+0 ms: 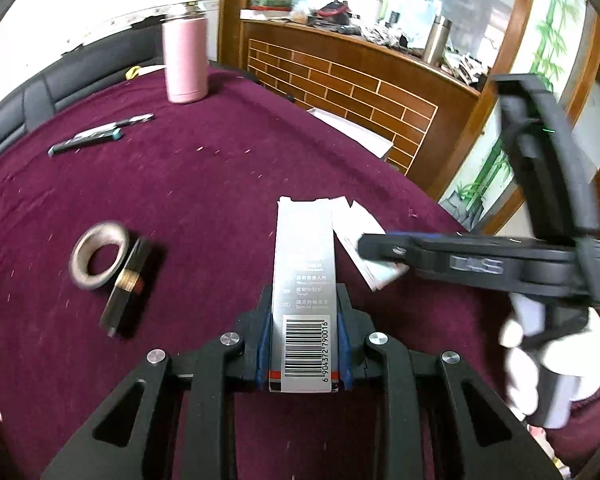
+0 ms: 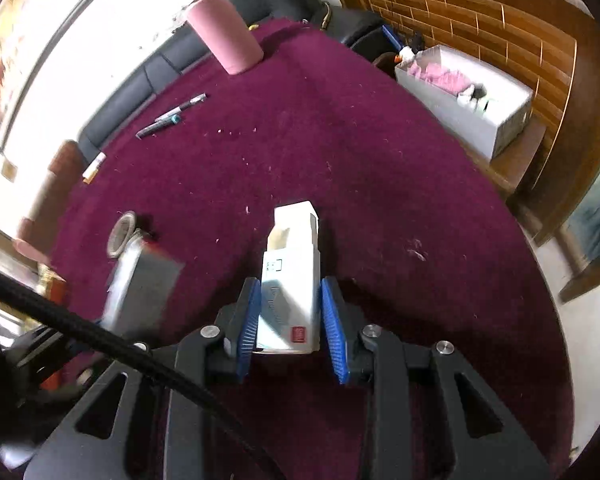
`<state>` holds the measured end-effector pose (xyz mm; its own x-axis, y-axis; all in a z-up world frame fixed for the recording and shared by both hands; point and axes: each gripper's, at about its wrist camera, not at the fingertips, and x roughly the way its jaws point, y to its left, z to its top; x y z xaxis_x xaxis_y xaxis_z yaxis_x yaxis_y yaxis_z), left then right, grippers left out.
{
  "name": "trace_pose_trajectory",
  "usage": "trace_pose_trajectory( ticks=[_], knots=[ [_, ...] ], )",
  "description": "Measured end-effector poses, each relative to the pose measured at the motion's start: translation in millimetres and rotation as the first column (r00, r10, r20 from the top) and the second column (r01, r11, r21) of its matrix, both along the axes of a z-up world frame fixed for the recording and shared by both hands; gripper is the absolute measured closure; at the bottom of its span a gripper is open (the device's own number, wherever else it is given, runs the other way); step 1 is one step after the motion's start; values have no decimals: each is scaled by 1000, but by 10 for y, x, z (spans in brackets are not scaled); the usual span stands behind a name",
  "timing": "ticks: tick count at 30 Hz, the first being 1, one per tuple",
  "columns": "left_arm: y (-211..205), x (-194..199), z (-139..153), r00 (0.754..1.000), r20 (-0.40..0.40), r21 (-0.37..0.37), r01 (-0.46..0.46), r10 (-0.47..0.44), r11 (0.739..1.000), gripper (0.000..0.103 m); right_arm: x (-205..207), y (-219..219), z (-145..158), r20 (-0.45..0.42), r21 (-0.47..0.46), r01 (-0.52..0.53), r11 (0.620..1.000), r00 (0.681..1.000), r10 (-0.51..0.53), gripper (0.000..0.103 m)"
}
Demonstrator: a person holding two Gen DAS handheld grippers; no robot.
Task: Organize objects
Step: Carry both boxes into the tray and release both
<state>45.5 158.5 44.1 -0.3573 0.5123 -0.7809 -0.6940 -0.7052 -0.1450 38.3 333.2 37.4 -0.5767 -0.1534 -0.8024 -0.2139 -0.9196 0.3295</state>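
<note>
My left gripper (image 1: 304,299) is shut on a long silver carton (image 1: 302,256) with a barcode, held over the maroon table (image 1: 204,200); the carton's far flaps stand open. In the right wrist view the same carton (image 2: 140,284) shows blurred at the left. My right gripper (image 2: 290,286) is shut on a small white box (image 2: 290,292) whose far end is open. From the left wrist view that white box (image 1: 362,236) lies just right of the silver carton, with the right gripper (image 1: 370,246) reaching in from the right in a white-gloved hand (image 1: 520,360).
A tape roll (image 1: 98,254) and a dark bar with a brass band (image 1: 126,280) lie to the left. Two pens (image 1: 100,134) and a pink bottle (image 1: 185,60) sit further back. A white bin (image 2: 468,96) with pink cloth stands beyond the table's right edge.
</note>
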Motion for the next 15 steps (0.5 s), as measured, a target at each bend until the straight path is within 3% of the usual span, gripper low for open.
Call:
trace_pose_trajectory(
  ticks=[5,9,15],
  knots=[
    [-280,76,13,999,6,40,-49,48,998,80,9,-149,5,-6,107,-20,994,1000,21,76],
    [-643,194,116,994,14,113,-111,110,987,80,142,-245,173,-44,26,-70,997,996,71,76],
    [-1471,392,322,967,25,210,-254,255,944,80,260,-819,547,-131,-69,-230,971,967,220,76]
  ],
)
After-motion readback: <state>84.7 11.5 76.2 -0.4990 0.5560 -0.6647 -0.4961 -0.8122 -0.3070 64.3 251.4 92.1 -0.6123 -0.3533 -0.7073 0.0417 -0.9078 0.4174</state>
